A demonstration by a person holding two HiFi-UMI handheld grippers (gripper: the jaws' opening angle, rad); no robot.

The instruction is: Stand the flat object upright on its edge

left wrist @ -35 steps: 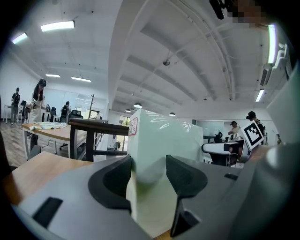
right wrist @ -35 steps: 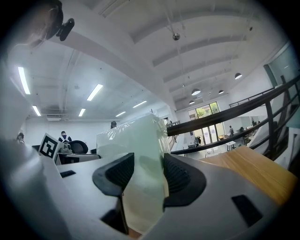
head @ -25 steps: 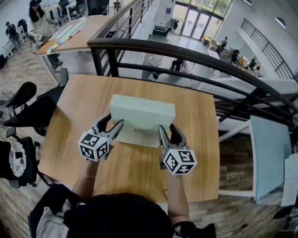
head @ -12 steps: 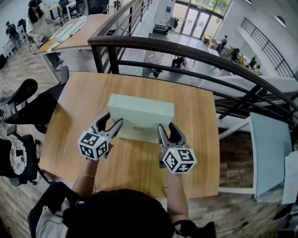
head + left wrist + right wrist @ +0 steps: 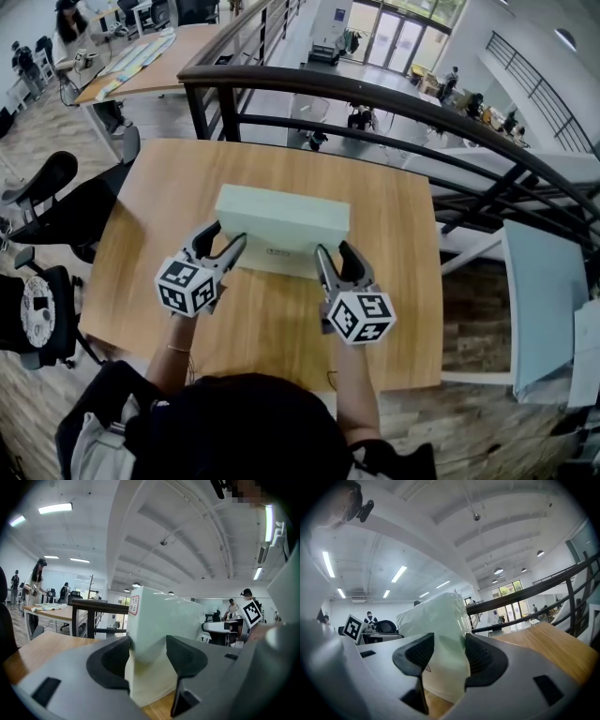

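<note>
Office mezzanine: desks (image 5: 141,66), swivel chairs (image 5: 58,202), railing (image 5: 375,98)

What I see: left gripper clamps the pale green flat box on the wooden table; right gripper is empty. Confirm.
Not empty: the right gripper view shows the right gripper also clamped on the pale green flat box. The rest stands.

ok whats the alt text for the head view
Seen from above, a person's left gripper and right gripper clamp the two ends of a pale green box, held upright over a wooden table. A dark railing runs behind the table.
</note>
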